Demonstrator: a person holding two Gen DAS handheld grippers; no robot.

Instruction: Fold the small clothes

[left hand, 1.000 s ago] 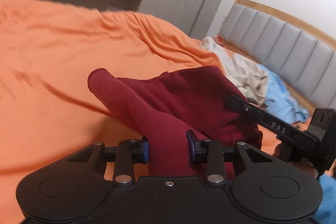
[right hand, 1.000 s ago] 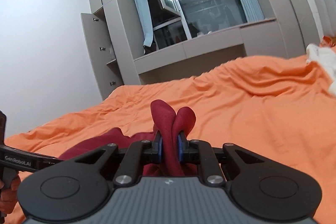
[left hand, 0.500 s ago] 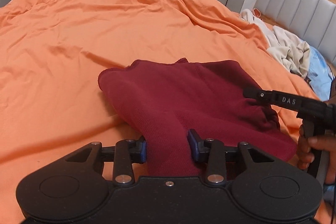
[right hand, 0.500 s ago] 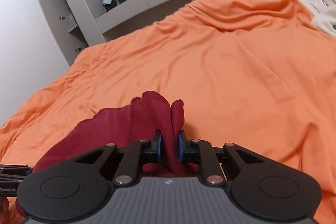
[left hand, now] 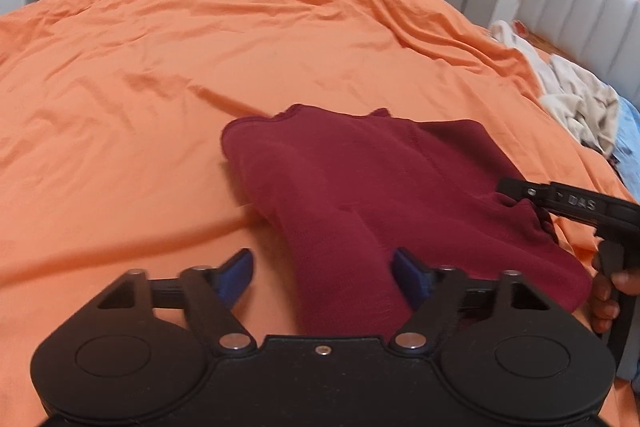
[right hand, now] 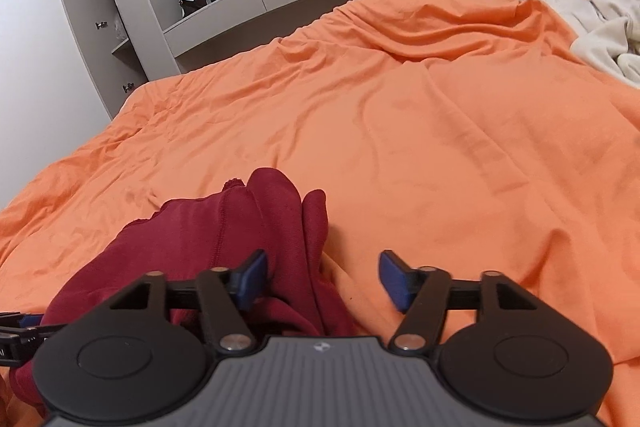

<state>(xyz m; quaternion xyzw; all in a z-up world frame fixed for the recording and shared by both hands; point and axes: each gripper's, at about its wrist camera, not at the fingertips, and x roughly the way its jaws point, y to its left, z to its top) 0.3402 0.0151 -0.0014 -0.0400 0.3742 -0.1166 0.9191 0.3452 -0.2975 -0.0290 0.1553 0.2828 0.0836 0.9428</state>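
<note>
A dark red knit garment (left hand: 360, 183) lies folded over on the orange bed cover (left hand: 160, 67). My left gripper (left hand: 324, 273) has its jaws opening; a fold of the red cloth still lies between them, against the right pad, with the left pad clear of it. In the right wrist view the same garment (right hand: 224, 227) lies at the lower left. My right gripper (right hand: 322, 277) is also opening, its left pad beside a bunched edge of the cloth and its right pad over bare cover. The right gripper's body and a hand show at the left view's right edge.
A heap of pale clothes (left hand: 576, 99) and a blue item lie by the grey padded headboard (left hand: 592, 11). The same pale heap (right hand: 592, 27) shows at the upper right. Grey cabinets (right hand: 120, 27) and a window stand past the bed's far edge.
Both grippers came down with the red garment, which now rests on the cover. Both pairs of jaws went from pinching the cloth to standing wide apart.
</note>
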